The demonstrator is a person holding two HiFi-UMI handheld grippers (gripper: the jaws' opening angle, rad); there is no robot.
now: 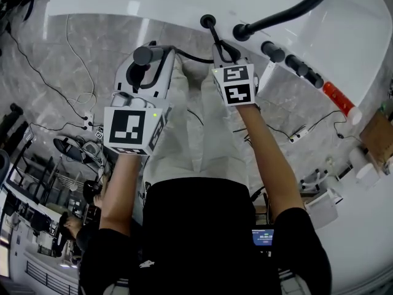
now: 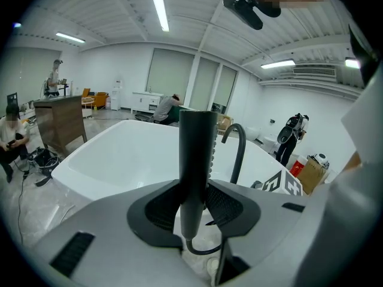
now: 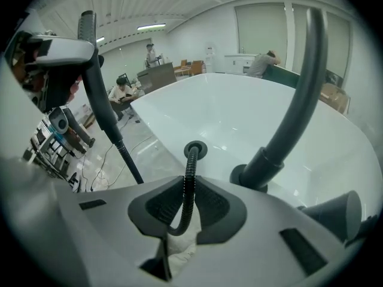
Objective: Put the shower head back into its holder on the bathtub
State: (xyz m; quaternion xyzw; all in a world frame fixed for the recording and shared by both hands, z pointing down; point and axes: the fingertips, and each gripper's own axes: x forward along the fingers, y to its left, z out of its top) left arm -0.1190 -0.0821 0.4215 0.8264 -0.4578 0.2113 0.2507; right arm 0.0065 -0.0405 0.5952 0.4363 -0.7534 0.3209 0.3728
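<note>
Our left gripper [image 2: 194,207] has its jaws clamped on the shower head [image 2: 197,154], upright and clear of the bathtub [image 3: 251,118]. Our right gripper [image 3: 187,207] pinches the hose [image 3: 189,187] near its holder [image 3: 195,149] — probably to guide the slack back in.

Curved spout [image 1: 288,11] and knobs [image 1: 273,51] crowd the tub rim [image 1: 362,48]; basin [image 3: 239,118] seemingly open.

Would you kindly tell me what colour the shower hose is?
Black, with a ribbed surface; the right gripper view shows the shower hose best.
</note>
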